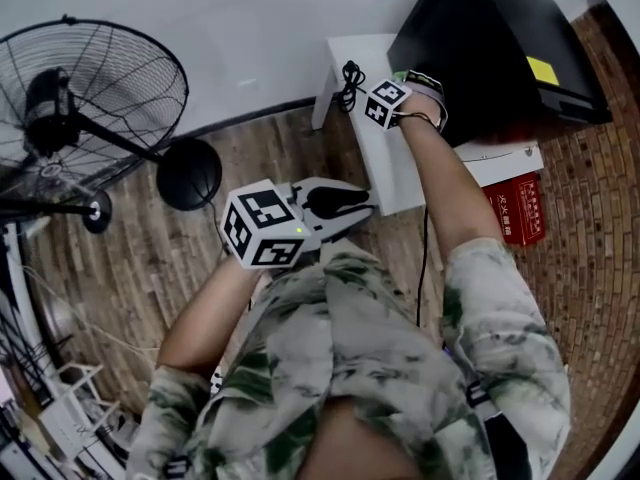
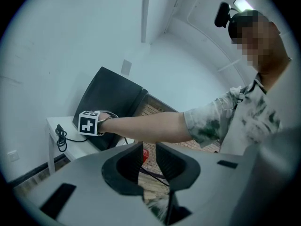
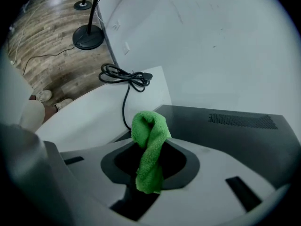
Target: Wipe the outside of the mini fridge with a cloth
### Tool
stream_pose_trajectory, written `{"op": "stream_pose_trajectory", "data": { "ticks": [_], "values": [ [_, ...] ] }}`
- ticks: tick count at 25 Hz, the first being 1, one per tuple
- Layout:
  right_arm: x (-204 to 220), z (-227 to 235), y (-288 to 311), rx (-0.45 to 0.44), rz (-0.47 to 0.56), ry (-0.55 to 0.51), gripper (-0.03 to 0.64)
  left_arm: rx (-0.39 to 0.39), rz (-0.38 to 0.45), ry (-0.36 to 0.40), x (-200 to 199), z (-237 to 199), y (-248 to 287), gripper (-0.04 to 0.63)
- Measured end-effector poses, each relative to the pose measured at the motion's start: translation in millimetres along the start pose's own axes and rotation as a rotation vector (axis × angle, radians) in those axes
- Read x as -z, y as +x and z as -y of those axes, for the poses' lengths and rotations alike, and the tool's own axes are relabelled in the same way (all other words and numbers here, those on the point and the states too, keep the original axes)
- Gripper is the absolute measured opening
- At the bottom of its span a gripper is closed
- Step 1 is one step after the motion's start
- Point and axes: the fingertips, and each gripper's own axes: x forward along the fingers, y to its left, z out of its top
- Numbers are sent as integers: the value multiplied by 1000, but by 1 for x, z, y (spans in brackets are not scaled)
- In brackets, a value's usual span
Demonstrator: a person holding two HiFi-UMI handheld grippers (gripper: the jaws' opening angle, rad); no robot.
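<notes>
The black mini fridge (image 1: pixel 490 38) stands on a white table (image 1: pixel 395 183) against the wall. In the right gripper view, my right gripper (image 3: pixel 150 163) is shut on a green cloth (image 3: pixel 149 138), which sticks up between the jaws just in front of the fridge's dark top (image 3: pixel 225 131). Its marker cube (image 1: pixel 385 103) sits at the fridge's near left corner. My left gripper (image 1: pixel 345 203) hangs back over the floor, away from the fridge. Its jaws stand almost together with nothing between them (image 2: pixel 149 161).
A black power cable (image 3: pixel 124 74) lies coiled on the table beside the fridge. A standing fan (image 1: pixel 85 103) with a round base (image 1: pixel 188 173) is at the left on the wooden floor. A red box (image 1: pixel 522 208) lies under the table's right side.
</notes>
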Motion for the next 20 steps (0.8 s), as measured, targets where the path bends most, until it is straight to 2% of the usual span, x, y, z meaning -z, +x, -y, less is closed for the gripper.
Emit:
{"op": "stream_pose_trajectory", "data": {
  "ticks": [3, 6, 14, 20],
  "values": [
    [-6, -4, -1, -6, 19, -13, 112, 0, -1, 1, 0, -3, -1, 74],
    [-12, 19, -17, 37, 70, 14, 112, 10, -2, 16, -3, -2, 1, 74],
    [-22, 132, -106, 253, 207, 81, 112, 52, -1, 50, -11, 13, 11, 74],
    [-9, 216, -160, 411, 223, 109, 112, 63, 15, 75, -16, 19, 12, 74]
  ]
}}
